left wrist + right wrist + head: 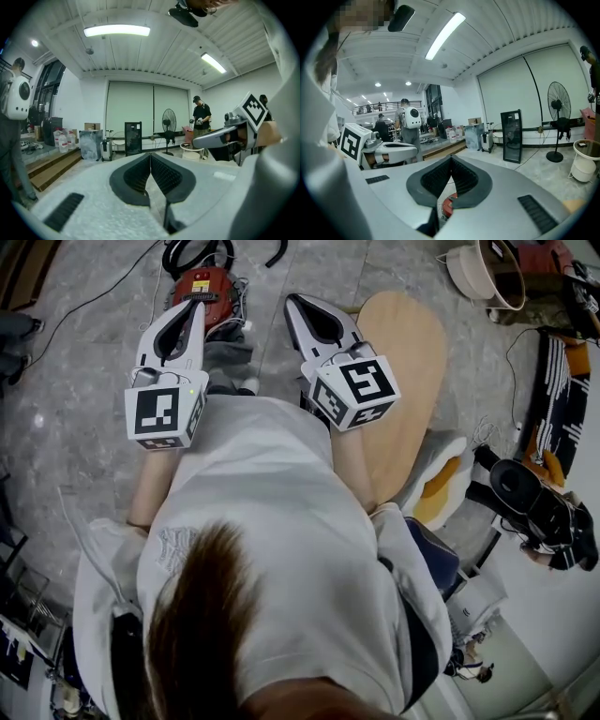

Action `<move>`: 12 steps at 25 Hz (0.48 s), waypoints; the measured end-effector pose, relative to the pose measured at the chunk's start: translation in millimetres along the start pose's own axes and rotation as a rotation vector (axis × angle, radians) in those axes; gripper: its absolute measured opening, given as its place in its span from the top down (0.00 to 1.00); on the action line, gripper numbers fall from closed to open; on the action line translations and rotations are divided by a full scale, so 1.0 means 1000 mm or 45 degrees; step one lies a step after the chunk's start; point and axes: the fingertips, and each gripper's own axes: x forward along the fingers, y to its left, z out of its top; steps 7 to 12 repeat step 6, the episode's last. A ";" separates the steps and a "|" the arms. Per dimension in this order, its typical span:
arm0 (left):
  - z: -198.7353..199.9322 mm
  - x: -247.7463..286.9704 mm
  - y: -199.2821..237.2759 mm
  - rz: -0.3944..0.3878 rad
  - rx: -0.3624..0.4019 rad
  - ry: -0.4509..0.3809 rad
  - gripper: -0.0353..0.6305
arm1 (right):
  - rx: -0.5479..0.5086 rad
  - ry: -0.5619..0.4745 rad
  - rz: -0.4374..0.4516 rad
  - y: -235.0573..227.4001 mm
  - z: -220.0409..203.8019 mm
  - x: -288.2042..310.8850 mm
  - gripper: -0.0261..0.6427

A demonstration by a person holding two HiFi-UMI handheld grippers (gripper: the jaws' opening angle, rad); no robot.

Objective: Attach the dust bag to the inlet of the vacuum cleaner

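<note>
Both closed and empty, the left gripper [198, 306] and right gripper [292, 300] hang over the red vacuum cleaner [202, 285] and what may be its grey dust bag [230, 352]; reaching down unopened could shove the bag aside.

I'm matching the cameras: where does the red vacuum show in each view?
Head view: vacuum at the top, left of centre.
Left gripper view: not in it.
Right gripper view: vacuum as a red patch, low centre.
Shared landmark: the fan, in both gripper views only.
</note>
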 end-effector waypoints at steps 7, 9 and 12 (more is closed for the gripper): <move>-0.003 0.004 0.002 -0.007 0.003 -0.006 0.92 | 0.007 -0.020 0.038 0.009 0.004 0.010 0.96; -0.003 0.004 0.002 -0.007 0.003 -0.006 0.92 | 0.007 -0.020 0.038 0.009 0.004 0.010 0.96; -0.003 0.004 0.002 -0.007 0.003 -0.006 0.92 | 0.007 -0.020 0.038 0.009 0.004 0.010 0.96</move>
